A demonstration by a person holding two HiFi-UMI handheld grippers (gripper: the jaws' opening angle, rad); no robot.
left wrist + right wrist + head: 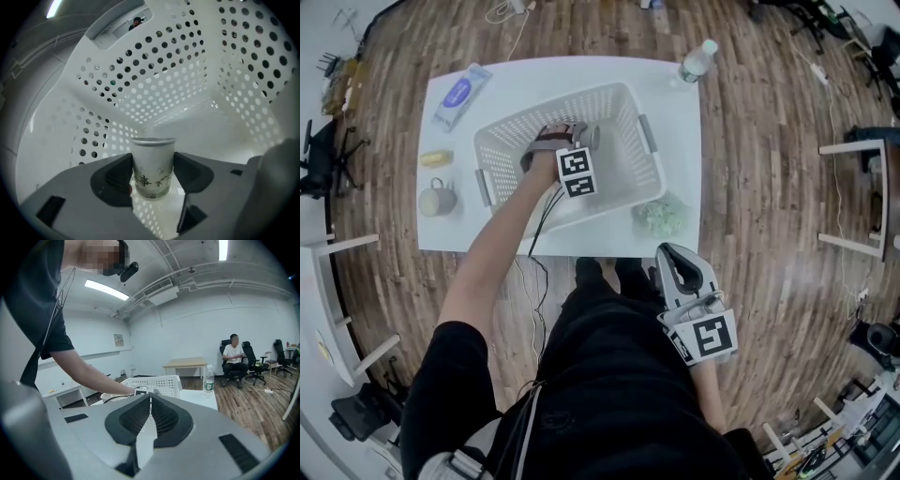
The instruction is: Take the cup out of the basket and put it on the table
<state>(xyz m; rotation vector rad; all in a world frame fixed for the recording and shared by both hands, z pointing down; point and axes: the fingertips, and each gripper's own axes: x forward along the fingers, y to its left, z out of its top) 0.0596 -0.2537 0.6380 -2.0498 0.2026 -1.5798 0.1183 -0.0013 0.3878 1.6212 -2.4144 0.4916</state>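
Note:
A pale paper cup (152,168) with dark characters stands upright on the floor of the white perforated basket (154,70). My left gripper (153,164) reaches down into the basket (619,98), and its two dark pads press against the cup's left and right sides. In the head view the left gripper (551,142) and the hand hide the cup. My right gripper (677,253) hangs off the table's near edge, in front of the person's body. Its pads meet in the right gripper view (150,401), with nothing between them. The basket sits mid-table (675,141).
On the table's left lie a wipes pack (459,94), a yellow object (436,157) and a mug (438,199). A green cloth (661,214) lies by the basket's near right corner. A water bottle (697,61) stands at the far right corner. A person (233,357) sits across the room.

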